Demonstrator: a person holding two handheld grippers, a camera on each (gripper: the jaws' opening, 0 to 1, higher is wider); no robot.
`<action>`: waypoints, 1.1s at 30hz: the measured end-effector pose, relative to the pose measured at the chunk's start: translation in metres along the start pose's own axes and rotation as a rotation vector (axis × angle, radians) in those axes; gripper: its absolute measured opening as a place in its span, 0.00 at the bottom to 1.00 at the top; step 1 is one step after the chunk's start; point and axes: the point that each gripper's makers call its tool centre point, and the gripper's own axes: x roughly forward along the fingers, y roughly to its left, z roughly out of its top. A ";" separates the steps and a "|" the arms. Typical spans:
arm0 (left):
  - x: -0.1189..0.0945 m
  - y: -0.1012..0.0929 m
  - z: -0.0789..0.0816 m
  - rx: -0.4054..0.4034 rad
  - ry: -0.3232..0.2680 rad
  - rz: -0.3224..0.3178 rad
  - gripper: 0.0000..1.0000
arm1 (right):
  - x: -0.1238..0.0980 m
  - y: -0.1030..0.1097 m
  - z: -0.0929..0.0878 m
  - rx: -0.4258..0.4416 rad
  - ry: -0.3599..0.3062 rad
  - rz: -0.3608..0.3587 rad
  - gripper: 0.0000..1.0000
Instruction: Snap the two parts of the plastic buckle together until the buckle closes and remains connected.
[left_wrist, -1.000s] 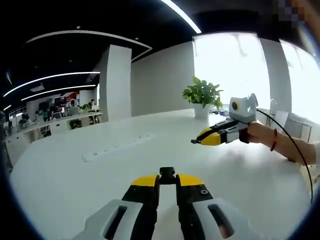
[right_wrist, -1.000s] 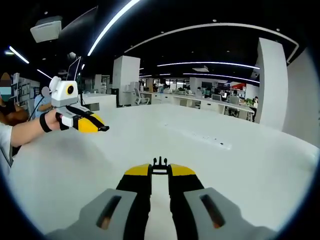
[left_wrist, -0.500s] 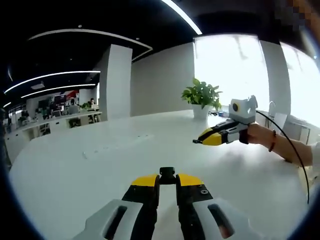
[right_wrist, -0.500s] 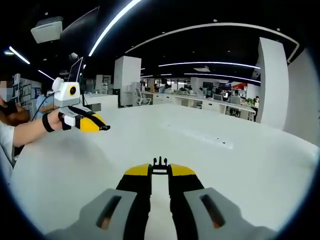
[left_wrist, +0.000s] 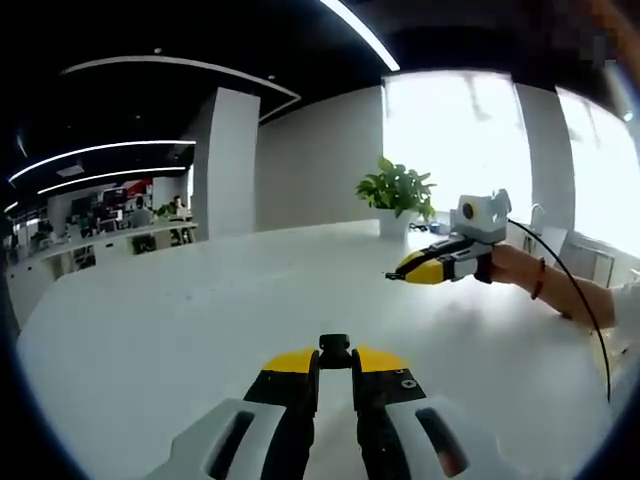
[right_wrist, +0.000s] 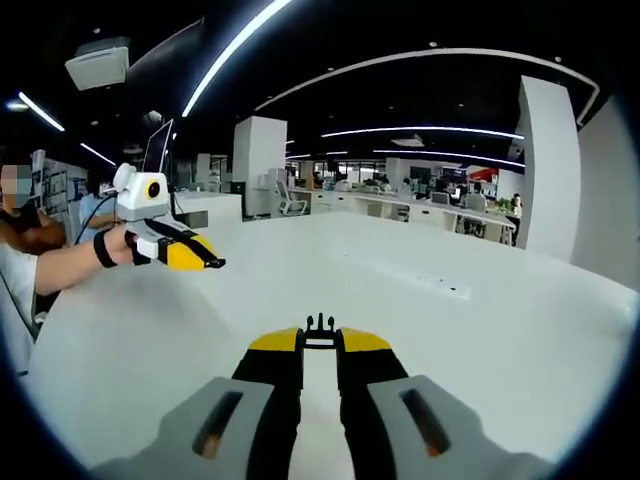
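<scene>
Black buckle halves, socket half (left_wrist: 334, 347) in left claw (left_wrist: 335, 362), pronged half (right_wrist: 319, 327) in right claw (right_wrist: 319, 342)

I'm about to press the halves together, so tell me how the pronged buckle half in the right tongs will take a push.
The pronged half looks like small, thin black plastic, so it is probably light and stiff, though its slim prongs likely flex. The right tongs pinch only its rear end, so it may pivot or slip if pushed off-axis.
</scene>
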 end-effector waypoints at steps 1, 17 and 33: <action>-0.001 0.001 -0.001 -0.001 0.001 0.003 0.12 | 0.000 0.000 -0.002 -0.003 0.010 0.001 0.11; -0.009 -0.007 -0.005 0.027 0.016 -0.013 0.12 | -0.009 0.009 -0.006 -0.006 0.017 0.020 0.11; -0.018 -0.025 -0.011 0.061 0.027 -0.043 0.12 | -0.019 0.028 -0.001 -0.026 -0.001 0.057 0.11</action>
